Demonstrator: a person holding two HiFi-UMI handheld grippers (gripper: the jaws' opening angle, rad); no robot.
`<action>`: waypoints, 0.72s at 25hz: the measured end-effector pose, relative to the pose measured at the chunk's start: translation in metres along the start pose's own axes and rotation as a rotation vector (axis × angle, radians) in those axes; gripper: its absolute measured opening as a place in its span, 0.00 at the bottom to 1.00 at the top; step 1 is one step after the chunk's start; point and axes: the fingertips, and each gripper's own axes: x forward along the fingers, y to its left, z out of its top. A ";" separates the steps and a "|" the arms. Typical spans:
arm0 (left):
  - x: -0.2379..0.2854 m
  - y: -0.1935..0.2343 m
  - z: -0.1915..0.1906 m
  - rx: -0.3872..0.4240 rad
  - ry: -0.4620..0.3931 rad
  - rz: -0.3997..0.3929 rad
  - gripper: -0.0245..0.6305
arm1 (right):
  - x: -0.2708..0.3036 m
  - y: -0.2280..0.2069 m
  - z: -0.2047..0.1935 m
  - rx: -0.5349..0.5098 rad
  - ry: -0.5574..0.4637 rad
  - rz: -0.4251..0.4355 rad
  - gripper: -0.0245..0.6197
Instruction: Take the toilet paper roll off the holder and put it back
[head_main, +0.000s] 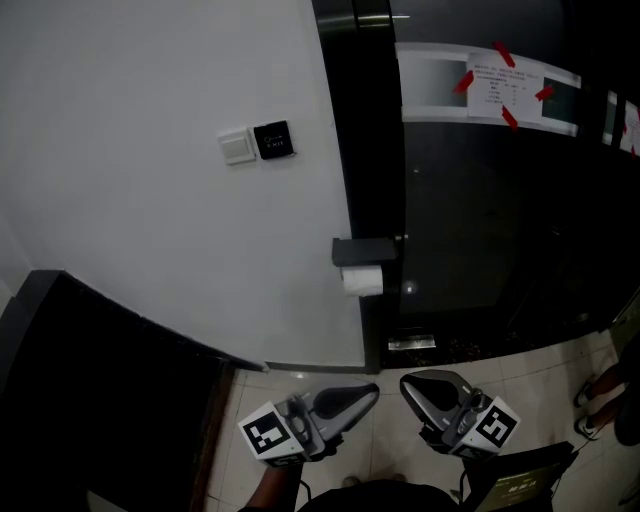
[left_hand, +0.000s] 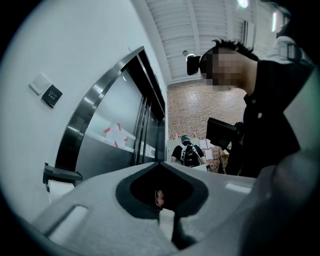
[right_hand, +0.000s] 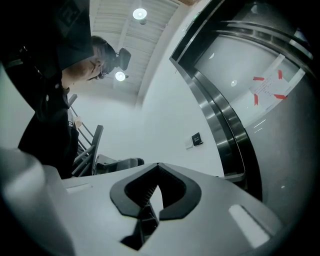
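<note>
A white toilet paper roll (head_main: 362, 281) hangs under a dark grey holder (head_main: 365, 250) on the edge of the white wall, next to the black door frame. My left gripper (head_main: 372, 391) and right gripper (head_main: 408, 383) are low in the head view, below the roll and well apart from it, tips close together. Both are shut with nothing between their jaws. In the left gripper view the left gripper (left_hand: 160, 163) has its tips meeting, and the holder (left_hand: 62, 175) and roll (left_hand: 60, 189) sit at the far left. In the right gripper view the right gripper (right_hand: 159, 164) is likewise shut.
Two switch plates (head_main: 257, 143) sit on the white wall. A notice fixed with red tape (head_main: 503, 88) is on the dark glass door. A dark counter (head_main: 90, 380) fills the lower left. Someone's feet (head_main: 600, 395) stand at the right edge; a person with a backpack (left_hand: 189, 154) is far off.
</note>
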 end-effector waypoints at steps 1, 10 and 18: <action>0.000 0.000 0.000 0.000 0.001 0.002 0.03 | 0.000 0.001 0.000 0.001 0.000 0.001 0.04; -0.002 -0.001 -0.001 -0.010 -0.001 0.013 0.03 | 0.001 0.005 0.002 0.008 -0.011 0.010 0.04; -0.001 -0.005 -0.004 -0.021 -0.005 0.001 0.03 | -0.001 0.005 0.000 0.031 -0.024 0.014 0.04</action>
